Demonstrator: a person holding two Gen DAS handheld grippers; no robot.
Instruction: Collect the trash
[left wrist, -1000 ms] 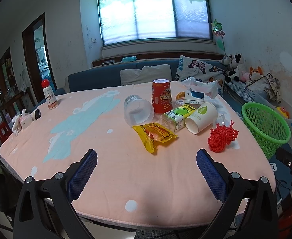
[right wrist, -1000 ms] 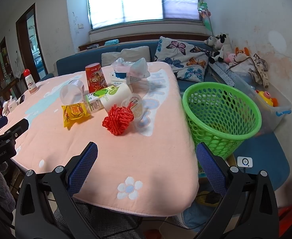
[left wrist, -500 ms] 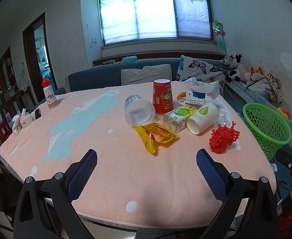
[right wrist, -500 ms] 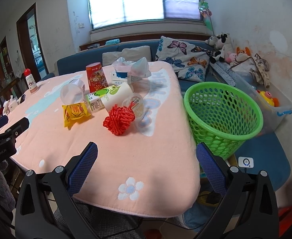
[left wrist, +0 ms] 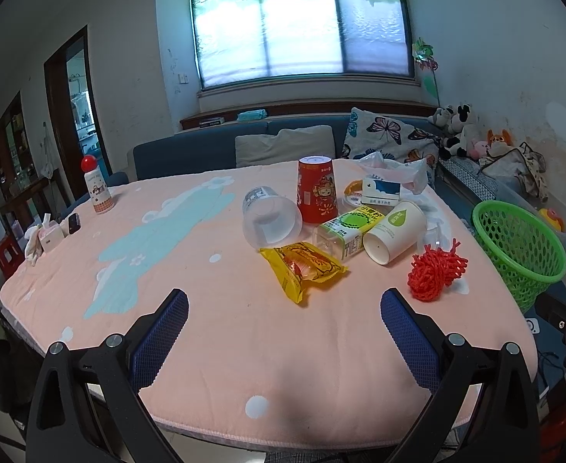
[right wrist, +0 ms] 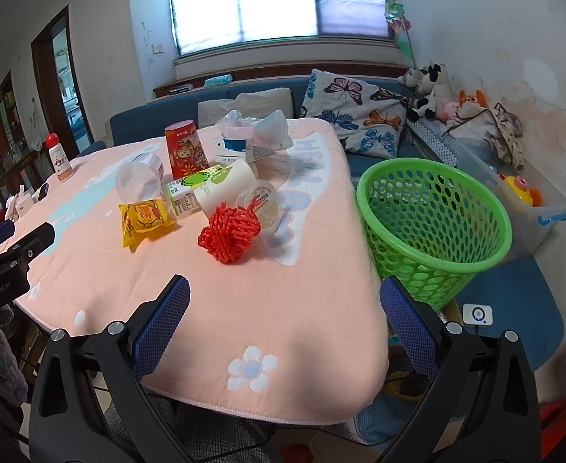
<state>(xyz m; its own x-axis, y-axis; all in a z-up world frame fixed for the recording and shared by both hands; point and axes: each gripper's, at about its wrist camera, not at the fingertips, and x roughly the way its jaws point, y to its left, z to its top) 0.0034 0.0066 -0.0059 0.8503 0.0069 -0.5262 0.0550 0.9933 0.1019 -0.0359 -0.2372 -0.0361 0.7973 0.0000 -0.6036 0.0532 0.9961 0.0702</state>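
Note:
Trash lies clustered on the pink table [left wrist: 205, 328]: a yellow snack wrapper [left wrist: 302, 270], a clear plastic cup [left wrist: 269, 220] on its side, an upturned red paper cup [left wrist: 317, 190], a green drink carton [left wrist: 346, 231], a white paper cup [left wrist: 395, 231] on its side, a red mesh ball [left wrist: 435, 273] and a plastic bag over a small box [left wrist: 387, 181]. The green mesh basket [right wrist: 433, 223] stands off the table's right edge. My left gripper [left wrist: 283, 308] is open and empty at the near edge. My right gripper [right wrist: 285, 297] is open and empty, short of the red mesh ball [right wrist: 231, 233].
A red-capped bottle [left wrist: 97, 185], a tissue box [left wrist: 49, 233] and a small dark device [left wrist: 73, 223] sit at the table's left side. A blue sofa [left wrist: 213, 150] with cushions runs behind the table. Stuffed toys [right wrist: 433, 88] and a clear storage bin [right wrist: 530, 200] lie right.
Both grippers have crept slightly forward towards the trash pile. Nothing on the table has moved.

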